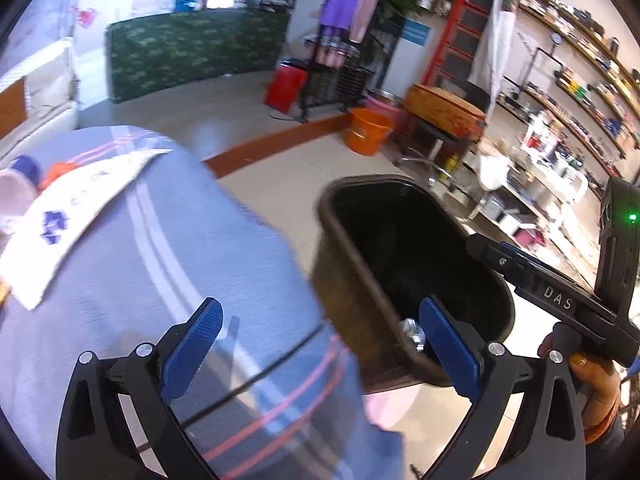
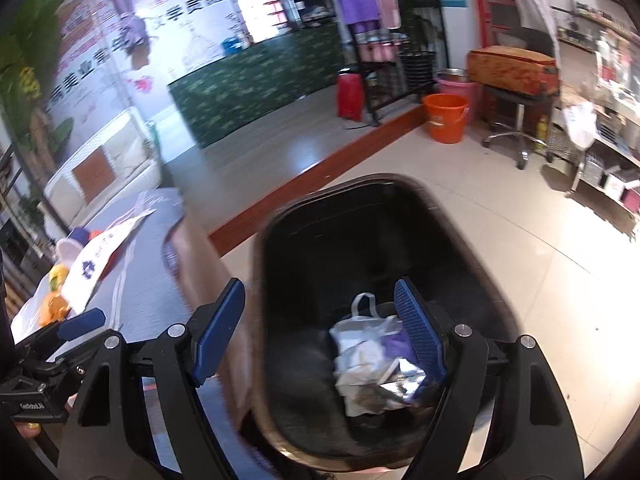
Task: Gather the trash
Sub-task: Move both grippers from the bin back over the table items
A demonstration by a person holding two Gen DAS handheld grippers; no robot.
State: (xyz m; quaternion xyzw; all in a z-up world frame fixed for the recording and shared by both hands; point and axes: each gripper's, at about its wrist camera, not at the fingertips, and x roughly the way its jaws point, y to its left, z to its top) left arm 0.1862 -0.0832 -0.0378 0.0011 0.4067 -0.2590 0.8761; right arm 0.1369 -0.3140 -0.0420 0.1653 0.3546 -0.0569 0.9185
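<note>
A dark plastic bin (image 1: 340,288) stands on the floor against the table's edge. In the right wrist view the bin (image 2: 264,248) holds a crumpled white bag with foil and purple scraps (image 2: 368,364). My right gripper (image 2: 320,286) hangs open above that bin, with nothing between its pads. My left gripper (image 1: 320,308) is open and empty, straddling the table edge and the bin rim. On the striped grey-blue tablecloth (image 1: 160,248) lie a white printed wrapper (image 1: 60,220), a cup (image 1: 16,192) and orange scraps (image 1: 56,172). A hand (image 1: 596,384) holds the right tool's black body (image 1: 560,302).
An orange bucket (image 1: 366,130), a red bin (image 1: 286,84) and a stool with an orange cushion (image 1: 444,112) stand across the tiled floor. Shelves of goods (image 1: 560,140) line the right wall. A green patterned counter (image 1: 192,52) stands at the back.
</note>
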